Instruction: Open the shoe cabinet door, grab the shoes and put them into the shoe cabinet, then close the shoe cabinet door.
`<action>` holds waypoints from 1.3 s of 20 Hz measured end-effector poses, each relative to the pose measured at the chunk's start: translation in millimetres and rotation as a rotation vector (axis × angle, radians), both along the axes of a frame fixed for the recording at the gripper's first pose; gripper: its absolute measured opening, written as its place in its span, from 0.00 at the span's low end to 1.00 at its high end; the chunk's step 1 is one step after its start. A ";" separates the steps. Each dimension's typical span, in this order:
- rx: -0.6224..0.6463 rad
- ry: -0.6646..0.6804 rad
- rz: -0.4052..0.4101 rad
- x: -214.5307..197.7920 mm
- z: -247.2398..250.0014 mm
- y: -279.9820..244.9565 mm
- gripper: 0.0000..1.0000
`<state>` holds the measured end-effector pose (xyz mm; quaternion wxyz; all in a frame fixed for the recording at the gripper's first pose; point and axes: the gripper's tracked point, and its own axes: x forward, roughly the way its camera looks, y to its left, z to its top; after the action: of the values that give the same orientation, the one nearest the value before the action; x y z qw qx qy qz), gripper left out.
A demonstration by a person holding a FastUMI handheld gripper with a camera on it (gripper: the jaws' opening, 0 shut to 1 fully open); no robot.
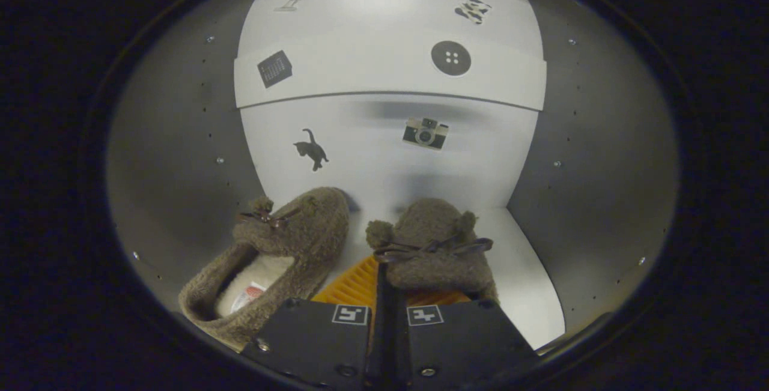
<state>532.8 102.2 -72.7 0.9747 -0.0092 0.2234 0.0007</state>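
Cabinet (150, 157): open, its grey side walls standing left and right of the camera; the white back panel (384, 157) carries small stickers.
Floor of the compartment (528, 271): white, carrying both shoes.
Left shoe (270, 259): a furry brown slipper, lying near the left wall, toe toward the back panel, pale lining showing.
Right shoe (429, 247): the matching slipper, just ahead of the jaws, its bow facing the camera, toe near the back panel.
Gripper (387, 301): the jaws are nearly together, at the heel of the right shoe; whether they pinch its rim I cannot tell.
Done, as I judge: door opened, both shoes inside the cabinet.
Left to do: let go if holding, draw the gripper out, close the door.
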 end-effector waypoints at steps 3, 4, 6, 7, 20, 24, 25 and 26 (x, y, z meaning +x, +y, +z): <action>0.033 -0.004 0.045 -13.3 5.7 10.8 0.23; 0.029 -0.011 0.056 -19.7 9.0 12.7 0.32; 0.001 -0.056 0.039 -35.7 21.4 7.9 0.50; 0.002 -0.081 0.034 -43.5 25.2 8.1 0.58; -0.077 -0.407 0.045 -259.3 104.7 -31.6 1.00; -0.008 -0.430 0.074 -328.7 108.5 -21.6 1.00; 0.006 -0.424 0.077 -349.0 104.2 -20.6 1.00; 0.030 -0.430 0.085 -370.4 102.9 -19.3 1.00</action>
<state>162.3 83.0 30.2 0.9990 -0.0038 0.0097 0.0432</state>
